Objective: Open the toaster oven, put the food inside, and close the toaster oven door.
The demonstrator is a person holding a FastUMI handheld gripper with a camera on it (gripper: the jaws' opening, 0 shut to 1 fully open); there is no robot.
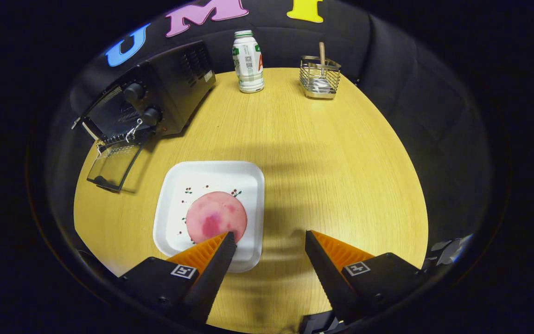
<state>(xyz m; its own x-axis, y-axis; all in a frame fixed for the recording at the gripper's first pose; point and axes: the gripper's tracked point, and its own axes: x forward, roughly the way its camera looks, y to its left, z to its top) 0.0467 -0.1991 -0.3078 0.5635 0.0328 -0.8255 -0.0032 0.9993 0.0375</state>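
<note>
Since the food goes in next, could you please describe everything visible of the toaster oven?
The black metal toaster oven stands on the round wooden table, left of the white bottle. Its glass door hangs fully open, folded down toward the table. Two round knobs sit on its front, vent slots on its side. The open gripper is well away from it.

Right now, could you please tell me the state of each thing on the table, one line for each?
Toaster oven: door open, folded down onto the table.
Food: a pink round piece lying on the plate, not yet in the oven.
Plate: flat on the table, just ahead of the left finger.
Bottle: upright, cap on.
Wire basket: upright, a handle sticking out of it.
Gripper: open, holding nothing.
</note>
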